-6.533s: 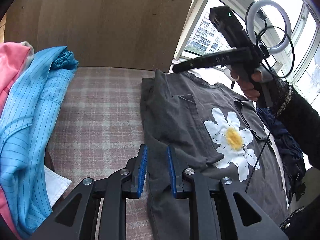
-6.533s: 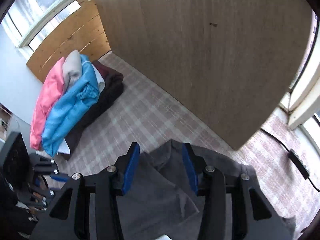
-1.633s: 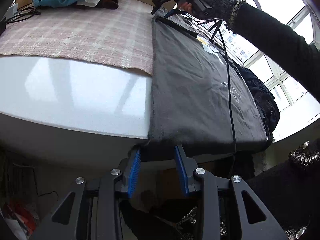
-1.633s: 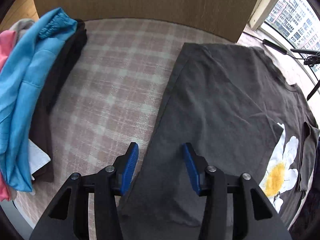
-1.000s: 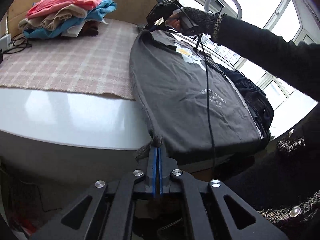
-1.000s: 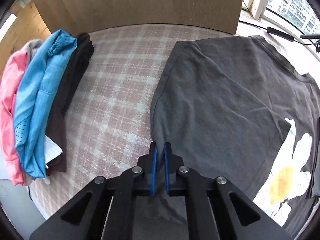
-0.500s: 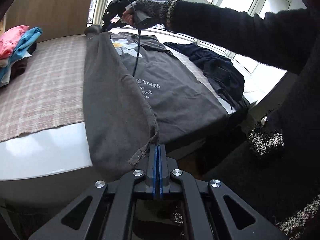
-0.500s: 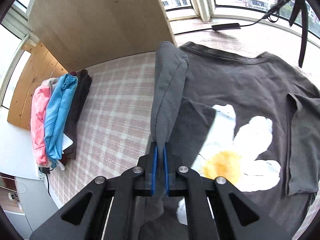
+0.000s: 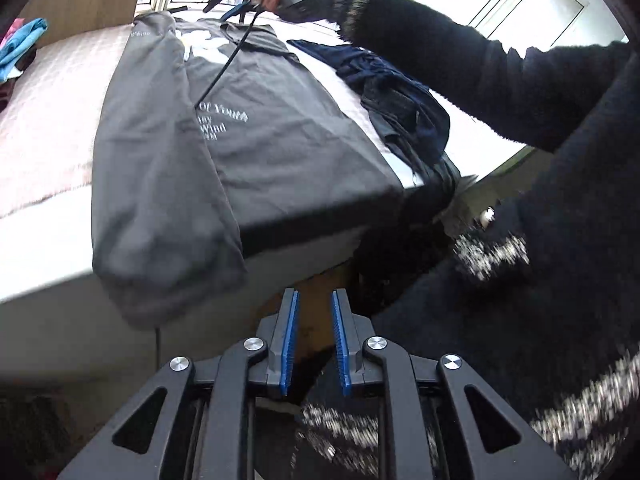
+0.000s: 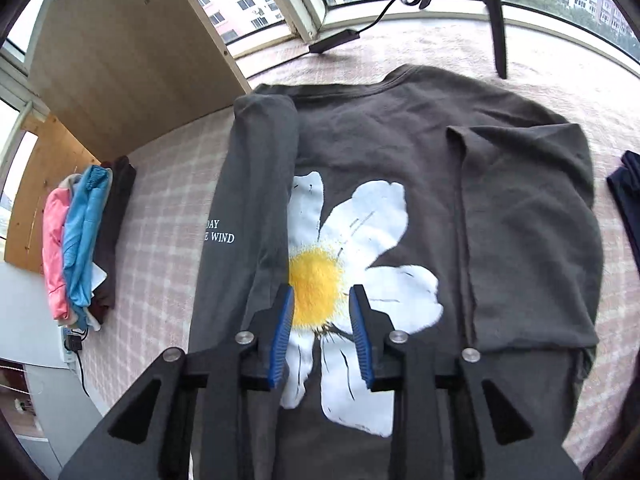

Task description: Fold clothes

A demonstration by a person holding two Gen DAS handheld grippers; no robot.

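Claws both stand apart and hold nothing: left claw [image 9: 312,340] hangs off the table edge [image 9: 48,240], right claw [image 10: 322,332] hovers above the dark grey daisy-print T-shirt [image 10: 400,208], which lies flat with both sides folded inward.

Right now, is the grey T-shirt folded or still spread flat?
Partly folded: the grey T-shirt has both side parts turned inward over the daisy print; its length remains unfolded.
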